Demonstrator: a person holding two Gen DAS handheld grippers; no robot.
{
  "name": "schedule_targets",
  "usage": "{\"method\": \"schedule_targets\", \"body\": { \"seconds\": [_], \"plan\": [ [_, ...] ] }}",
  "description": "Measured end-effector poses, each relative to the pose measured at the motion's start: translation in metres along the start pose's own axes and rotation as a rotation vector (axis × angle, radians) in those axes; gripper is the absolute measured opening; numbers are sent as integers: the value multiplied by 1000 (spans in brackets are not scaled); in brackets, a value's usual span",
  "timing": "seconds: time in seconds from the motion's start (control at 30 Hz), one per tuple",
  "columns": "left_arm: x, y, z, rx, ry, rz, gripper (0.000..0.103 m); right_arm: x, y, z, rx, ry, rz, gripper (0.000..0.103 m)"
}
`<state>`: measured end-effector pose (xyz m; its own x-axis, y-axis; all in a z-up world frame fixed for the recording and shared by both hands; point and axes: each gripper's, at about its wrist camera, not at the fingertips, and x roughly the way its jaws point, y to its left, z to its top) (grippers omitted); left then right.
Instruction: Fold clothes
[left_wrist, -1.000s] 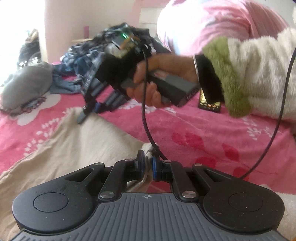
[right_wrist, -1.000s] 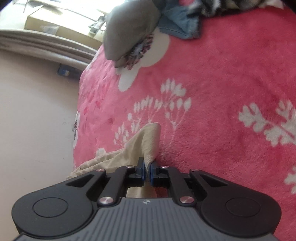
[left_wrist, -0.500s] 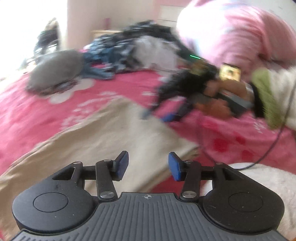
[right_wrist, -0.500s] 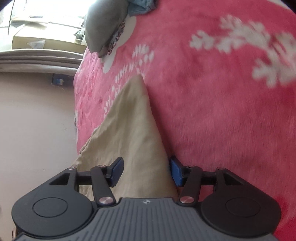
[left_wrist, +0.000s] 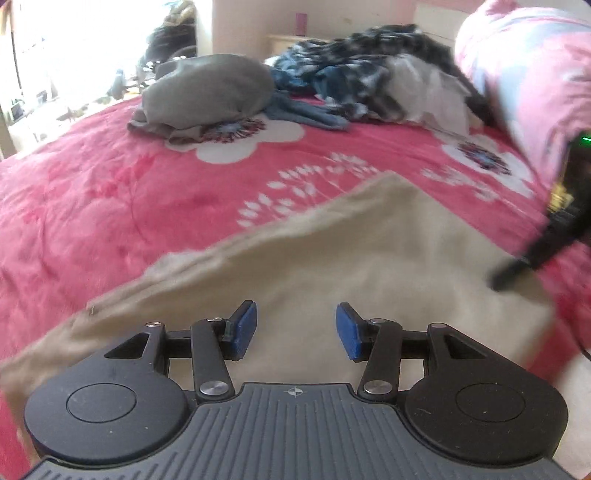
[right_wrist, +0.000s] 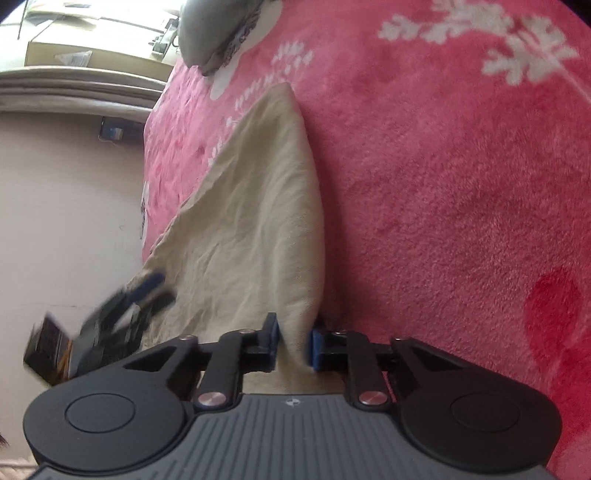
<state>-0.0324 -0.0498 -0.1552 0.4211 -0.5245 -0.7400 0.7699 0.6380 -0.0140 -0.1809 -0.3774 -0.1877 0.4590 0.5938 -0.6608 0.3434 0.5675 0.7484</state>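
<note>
Crumpled beige cotton garment (right_wrist: 255, 206) on fleecy pink floral blanket (right_wrist: 443, 184): right gripper (right_wrist: 293, 345), closing, pinches its edge; left gripper (left_wrist: 295, 328) gapes empty.

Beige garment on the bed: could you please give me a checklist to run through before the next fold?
1. Right tool grips the garment: jaws just closing, its edge between them: ok.
2. Left tool grips: jaws just opened, nothing between them: not ok.
3. Garment lies flat on the blanket: ok.
4. Clothes pile apart from garment: ok.
5. Lower layers aligned: cannot tell.
</note>
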Motion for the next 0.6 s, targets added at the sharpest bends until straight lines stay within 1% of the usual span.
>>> {"method": "schedule_targets", "body": {
  "seconds": [0.13, 0.23, 0.33, 0.43, 0.53, 0.6],
  "plan": [
    [39, 15, 4, 0, 1, 59, 48, -4, 9, -2, -29, -12, -21, 16],
    [43, 22, -1, -25, -11, 52, 48, -5, 11, -1, -36, -14, -33, 15],
    [30, 15, 3, 6, -10, 63, 48, -6, 13, -1, -28, -12, -37, 14],
    [9, 9, 3, 38, -34, 42, 48, -11, 18, -1, -16, -22, -18, 13],
    [-12, 3, -3, 73, -38, -4, 49, -16, 31, 0, -33, -38, -3, 12],
    [-22, -3, -14, 109, -11, -52, 49, -20, 39, 1, -45, -48, 7, 12]
  ]
}}
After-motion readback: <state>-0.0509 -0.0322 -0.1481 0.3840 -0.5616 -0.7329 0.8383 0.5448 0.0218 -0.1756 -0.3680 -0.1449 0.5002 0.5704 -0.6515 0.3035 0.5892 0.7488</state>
